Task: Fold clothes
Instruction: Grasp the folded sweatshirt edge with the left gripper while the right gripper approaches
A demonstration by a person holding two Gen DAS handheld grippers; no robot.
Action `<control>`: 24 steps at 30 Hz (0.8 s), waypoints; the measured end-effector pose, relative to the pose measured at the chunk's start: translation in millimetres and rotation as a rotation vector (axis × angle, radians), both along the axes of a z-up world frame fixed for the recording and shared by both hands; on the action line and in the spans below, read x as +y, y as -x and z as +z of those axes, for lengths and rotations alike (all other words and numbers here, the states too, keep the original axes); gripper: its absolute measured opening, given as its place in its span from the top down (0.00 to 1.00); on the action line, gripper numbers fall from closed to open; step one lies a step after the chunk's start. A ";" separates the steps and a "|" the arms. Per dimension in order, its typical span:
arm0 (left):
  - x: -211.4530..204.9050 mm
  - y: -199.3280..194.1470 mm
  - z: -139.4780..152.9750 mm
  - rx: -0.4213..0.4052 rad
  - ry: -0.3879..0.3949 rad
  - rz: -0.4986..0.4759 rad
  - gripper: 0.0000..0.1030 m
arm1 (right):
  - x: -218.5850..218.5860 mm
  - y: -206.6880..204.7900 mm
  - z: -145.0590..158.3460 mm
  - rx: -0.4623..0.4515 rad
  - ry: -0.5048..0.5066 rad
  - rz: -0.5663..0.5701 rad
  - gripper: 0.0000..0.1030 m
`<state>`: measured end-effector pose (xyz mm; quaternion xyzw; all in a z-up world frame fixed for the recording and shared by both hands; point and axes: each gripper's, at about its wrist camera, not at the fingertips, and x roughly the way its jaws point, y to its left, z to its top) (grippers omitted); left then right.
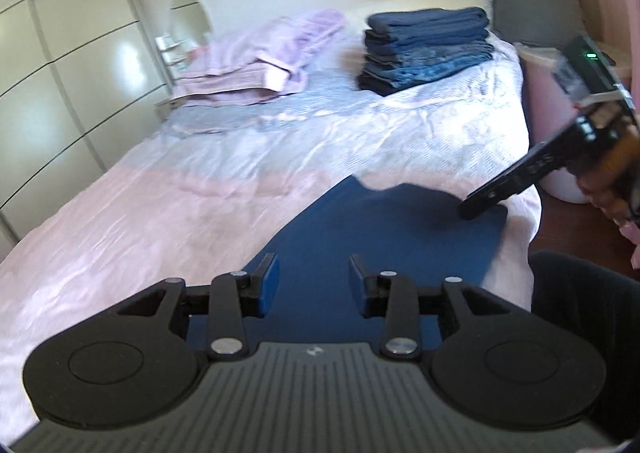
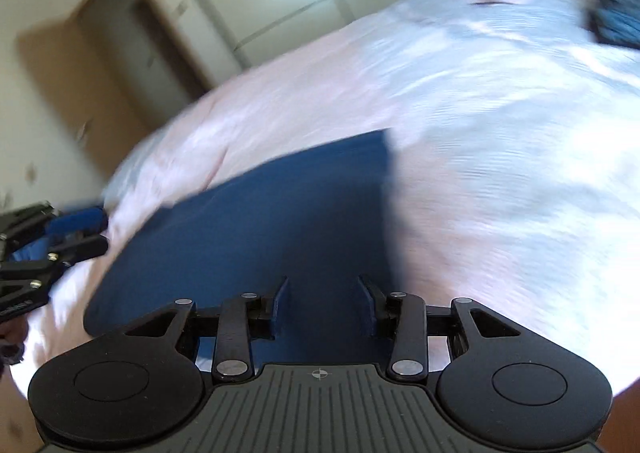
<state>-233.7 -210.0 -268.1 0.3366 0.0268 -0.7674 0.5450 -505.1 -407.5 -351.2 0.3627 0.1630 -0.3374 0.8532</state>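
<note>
Bed [image 1: 168, 189] in pale pink sheets, white wardrobe [image 1: 68, 65] alongside.

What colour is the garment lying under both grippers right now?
Solid dark blue, no pattern. The garment shows best in the left wrist view.

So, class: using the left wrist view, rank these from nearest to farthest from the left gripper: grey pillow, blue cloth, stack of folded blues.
1. Blue cloth, right under the left gripper.
2. Stack of folded blues, mid-bed, right.
3. Grey pillow, at the headboard, far right.
</note>
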 end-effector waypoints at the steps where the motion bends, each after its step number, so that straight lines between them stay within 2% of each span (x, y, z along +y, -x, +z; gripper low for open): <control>1: -12.4 6.7 -1.9 -0.004 -0.016 -0.016 0.66 | 0.9 10.0 -1.0 -0.031 -0.003 -0.032 0.61; 6: -74.5 23.5 -14.3 -0.046 -0.101 -0.097 0.64 | -2.5 24.0 0.0 -0.141 0.008 -0.074 0.61; 10: -128.1 21.8 -20.5 -0.021 -0.194 -0.145 0.64 | -23.7 18.2 -0.8 -0.189 0.009 -0.041 0.60; 13: -169.1 25.6 -27.4 0.002 -0.266 -0.184 0.64 | -33.1 13.3 -7.1 -0.162 0.024 -0.025 0.60; 17: -215.4 45.4 -43.7 -0.037 -0.321 -0.272 0.64 | -45.6 6.8 -15.4 -0.126 0.043 -0.003 0.60; 19: -241.5 51.0 -57.0 -0.044 -0.396 -0.293 0.64 | -44.1 4.3 -23.8 -0.116 0.045 0.008 0.60; 20: -252.9 53.1 -64.9 -0.050 -0.447 -0.295 0.66 | -41.5 5.0 -26.9 -0.122 0.038 0.011 0.60; 23: -262.0 53.3 -69.1 -0.041 -0.483 -0.316 0.99 | -36.9 9.6 -31.4 -0.143 0.022 0.002 0.60; 24: -257.5 50.1 -63.7 -0.029 -0.465 -0.320 0.99 | -35.3 11.1 -32.9 -0.150 0.016 0.000 0.60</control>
